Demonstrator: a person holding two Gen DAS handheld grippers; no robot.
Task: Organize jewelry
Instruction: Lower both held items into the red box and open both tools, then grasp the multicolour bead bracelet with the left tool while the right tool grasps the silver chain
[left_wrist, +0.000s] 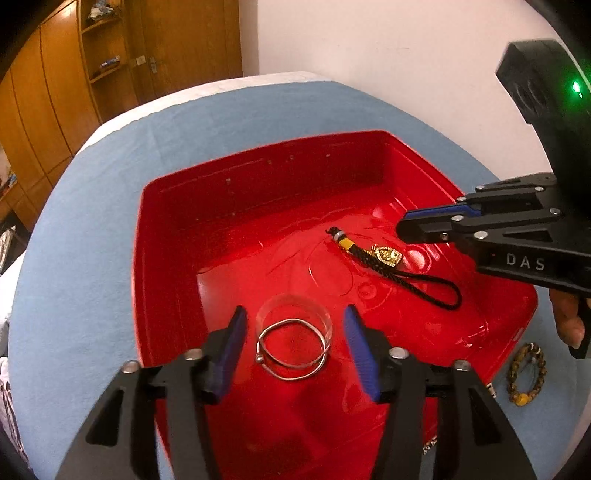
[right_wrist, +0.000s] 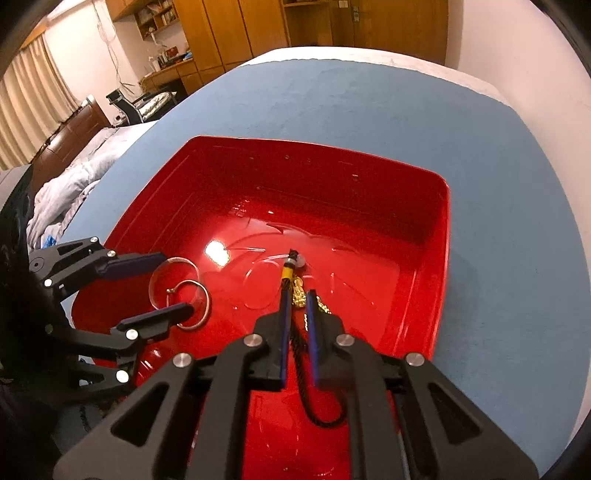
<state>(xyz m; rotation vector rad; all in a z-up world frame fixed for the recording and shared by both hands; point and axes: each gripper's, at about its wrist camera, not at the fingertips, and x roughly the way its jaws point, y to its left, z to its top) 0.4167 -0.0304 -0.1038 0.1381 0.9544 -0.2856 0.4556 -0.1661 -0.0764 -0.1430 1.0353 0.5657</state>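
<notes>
A red tray (left_wrist: 140, 221) sits on a blue cloth (left_wrist: 92, 221). Inside it, a clear bangle (left_wrist: 295, 306) and a thin silver bangle (left_wrist: 291, 377) lie together. My left gripper (left_wrist: 293, 328) is open around them, and its blue pads stand clear on either side. In the right wrist view the left gripper (right_wrist: 175, 282) straddles the same bangles (right_wrist: 192, 284). A black cord charm (left_wrist: 386, 256) with a yellow bead and gold pendant lies on the tray floor. My right gripper (right_wrist: 298, 293) hovers over that charm (right_wrist: 287, 271) with a narrow gap between its pads. Seen from the left wrist, the right gripper (left_wrist: 400, 229) holds nothing.
A brown and yellow beaded bracelet (left_wrist: 526, 373) lies on the cloth just outside the tray's right rim. A hand (left_wrist: 569, 317) holds the right gripper's handle. Wooden wardrobes (left_wrist: 55, 92) stand behind the table, and the tray's walls (right_wrist: 445, 221) rise around the jewelry.
</notes>
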